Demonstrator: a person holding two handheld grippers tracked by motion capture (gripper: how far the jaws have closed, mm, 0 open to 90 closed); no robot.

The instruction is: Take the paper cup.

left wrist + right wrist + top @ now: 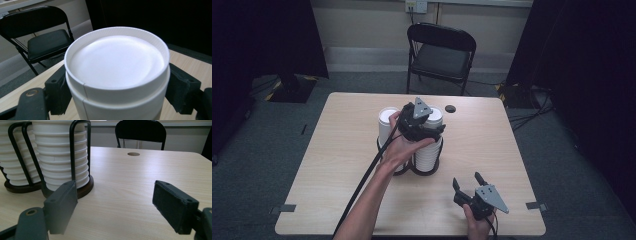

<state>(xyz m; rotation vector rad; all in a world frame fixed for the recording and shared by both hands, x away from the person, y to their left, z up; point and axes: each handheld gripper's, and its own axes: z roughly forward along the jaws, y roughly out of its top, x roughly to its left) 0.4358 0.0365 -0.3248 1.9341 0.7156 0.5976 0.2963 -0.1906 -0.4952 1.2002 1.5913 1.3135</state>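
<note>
Two grippers working, near to far. R gripper (468, 181) is sitting near the table's (492, 150) front edge, jaws spread wide, gripping nothing; in the right gripper view its pads (61, 206) are flanking bare tabletop, w/ the rack (79, 150) off to its front-left. L gripper (418, 124) is further in, at mid-table, reaching over the right cup stack (428, 150). In the left gripper view the jaws are sitting on either side of the top cup (116, 65), just under its rim; pads look to be touching or nearly touching the wall, but can't tell if they're actually squeezing. Top cup is nested on the cup below, mouth up, still seated on the stack. Second stack (387, 125) is standing just left of it in the same rack.

Key relation: stack's long axis is running vertical, w/ rack uprights hugging the sides, and the L gripper is coming in from the near side w/ jaws level across the cup. So, judging from this, the cup needs to go straight up along that axis to clear the nest and uprights; a sideways pull is likely tipping the stack. L hand is much nearer the cup; R is well apart. Beyond the table a chair (441, 52) is standing by the wall.
</note>
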